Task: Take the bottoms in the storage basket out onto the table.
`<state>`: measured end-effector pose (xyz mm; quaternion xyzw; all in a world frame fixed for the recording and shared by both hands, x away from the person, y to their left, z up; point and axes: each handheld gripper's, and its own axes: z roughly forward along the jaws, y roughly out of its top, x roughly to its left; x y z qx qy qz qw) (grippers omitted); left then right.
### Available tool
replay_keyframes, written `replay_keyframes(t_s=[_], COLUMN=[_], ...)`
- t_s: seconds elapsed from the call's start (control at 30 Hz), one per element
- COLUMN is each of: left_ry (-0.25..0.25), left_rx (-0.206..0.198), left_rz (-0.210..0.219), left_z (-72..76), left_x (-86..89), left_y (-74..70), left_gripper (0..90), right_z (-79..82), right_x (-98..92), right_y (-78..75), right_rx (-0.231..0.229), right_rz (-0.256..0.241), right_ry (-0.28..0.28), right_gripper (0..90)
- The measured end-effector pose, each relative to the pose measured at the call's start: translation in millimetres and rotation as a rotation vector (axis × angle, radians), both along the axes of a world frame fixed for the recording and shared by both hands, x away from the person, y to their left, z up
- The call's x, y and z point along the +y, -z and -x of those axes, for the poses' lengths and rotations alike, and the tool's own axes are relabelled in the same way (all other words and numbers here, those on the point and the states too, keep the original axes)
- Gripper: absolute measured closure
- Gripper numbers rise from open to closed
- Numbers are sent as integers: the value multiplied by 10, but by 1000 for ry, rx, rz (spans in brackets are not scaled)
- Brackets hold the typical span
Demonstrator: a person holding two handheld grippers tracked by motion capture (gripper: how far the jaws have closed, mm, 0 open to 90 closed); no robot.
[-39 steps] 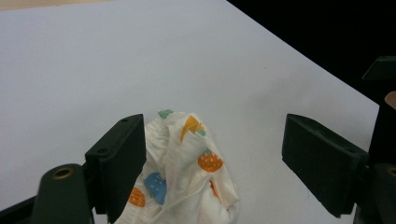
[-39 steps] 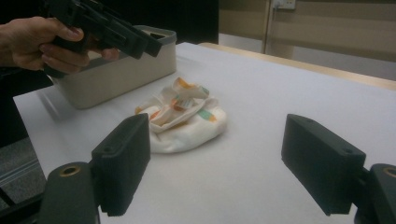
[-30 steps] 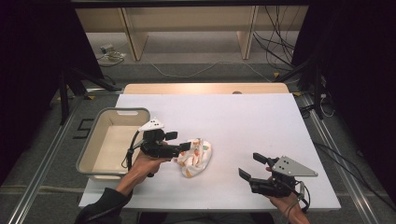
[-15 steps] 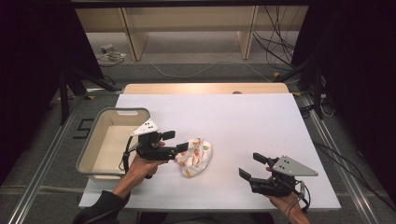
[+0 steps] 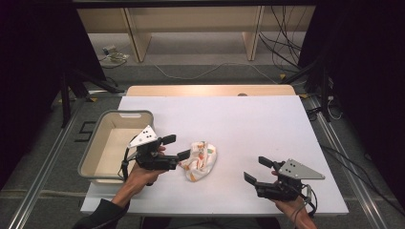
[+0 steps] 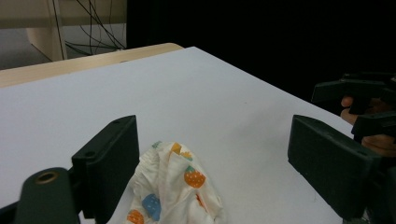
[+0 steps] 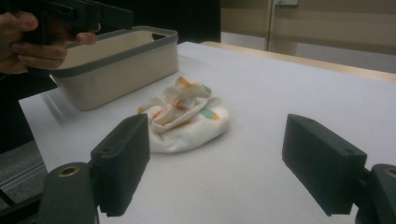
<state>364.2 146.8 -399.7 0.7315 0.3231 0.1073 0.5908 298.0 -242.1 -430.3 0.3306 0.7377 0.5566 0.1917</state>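
Hovering left tool [image 5: 175, 147] right at bunched-up printed cloth [image 5: 199, 160], jaws spread wide, nothing gripped; one jaw tip sitting just beside cloth edge. Cloth lying crumpled on white surface [image 5: 248, 124], near beige bin [image 5: 95, 157] but outside it. Right tool [image 5: 258, 170] hanging well apart near front edge of surface, jaws also gaping, pointing toward cloth, holding nothing.
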Motion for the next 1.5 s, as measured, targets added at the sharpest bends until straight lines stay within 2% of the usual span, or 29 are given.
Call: replay_keyframes(t_s=[0.33,0.47,0.6,0.73,0.87,1.07,1.2,1.5], left_ry=[7,11,15,17,14,17,17,16], left_rx=[-19,-39,-41,-49,-45,-41,-34,-27], left_rz=[16,3,3,16,18,-4,3,-10], left_z=[84,126,166,197,211,230,245,275], left_x=[17,43,74,111,135,126,126,140], left_y=[15,29,41,41,47,69,80,95], left_gripper=[159,158,155,154,149,148,142,111], right_z=[2,3,1,1,-2,-2,-3,-3], right_x=[0,0,1,6,10,12,13,13], right_y=[1,1,3,5,8,9,10,12], right_rx=[3,4,6,7,15,14,14,15], right_rz=[0,2,3,4,8,8,10,11], right_ry=[2,4,3,4,1,-1,0,0], right_gripper=[242,237,232,226,216,216,216,214])
